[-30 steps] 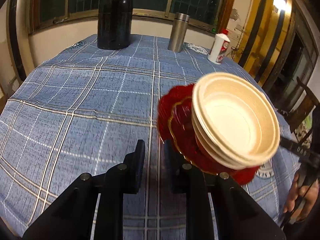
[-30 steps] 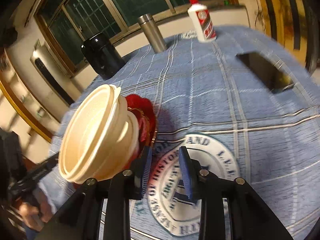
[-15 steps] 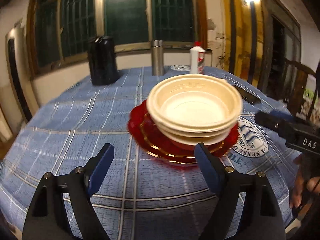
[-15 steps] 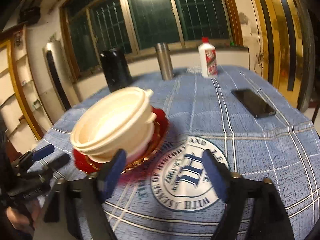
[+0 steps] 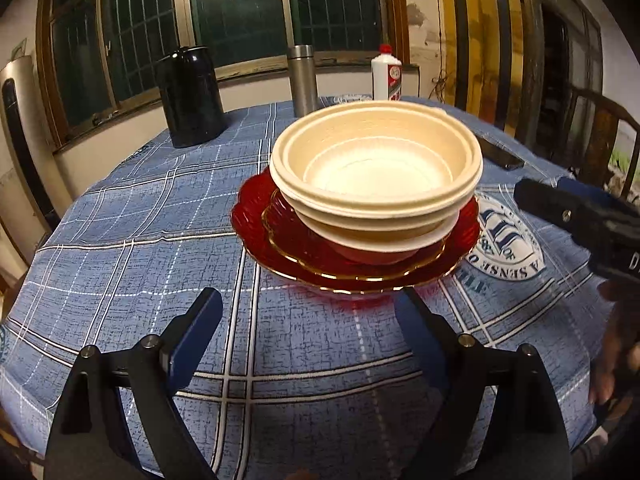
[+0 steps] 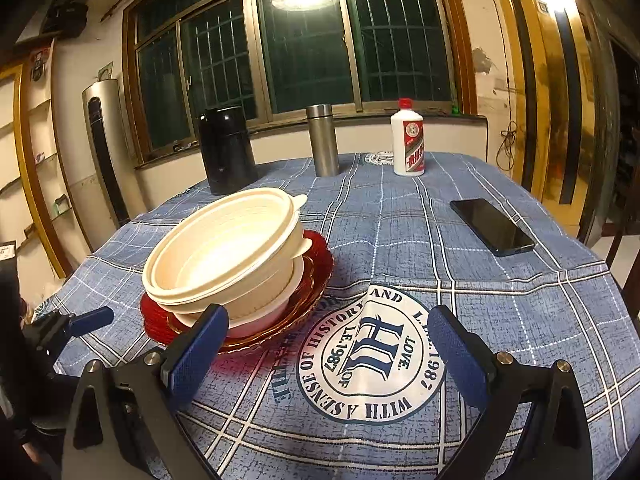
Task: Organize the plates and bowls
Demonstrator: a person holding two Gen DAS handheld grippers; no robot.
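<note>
Stack location: cream bowls (image 5: 376, 172) nested on red plates (image 5: 356, 264), resting on the blue checked tablecloth (image 5: 160, 240); at about 12 o'clock from the left gripper (image 5: 308, 320), at about 10 o'clock from the right gripper (image 6: 328, 336).
Left gripper fingers: spread wide, having just been opening; nothing between them, stack just beyond the tips, not touched.
Right gripper fingers: spread wide too, having just been opening; only cloth between the pads, left pad (image 6: 196, 356) in front of the plate rim, contact not certain.
Bowls, handling: look thin and light, likely disposable; rims probably flex under a squeeze; top bowl sits slightly off-centre and tilted, so likely to slide if nudged.
Plates, handling: glossy, glass-like, gold-edged; judged heavier, stiff, slippery and breakable.
Where to take hold: bowls by the rim lip, one wall between the pads; plates by the scalloped outer edge, pinched top and bottom, gently.
Risk: lifting plates with the bowls aboard may tip the stack.
Bystanders: black jar (image 6: 226, 148), steel flask (image 6: 324, 140), white bottle (image 6: 408, 140) toward 12 o'clock; phone (image 6: 492, 226) at 2 o'clock.
</note>
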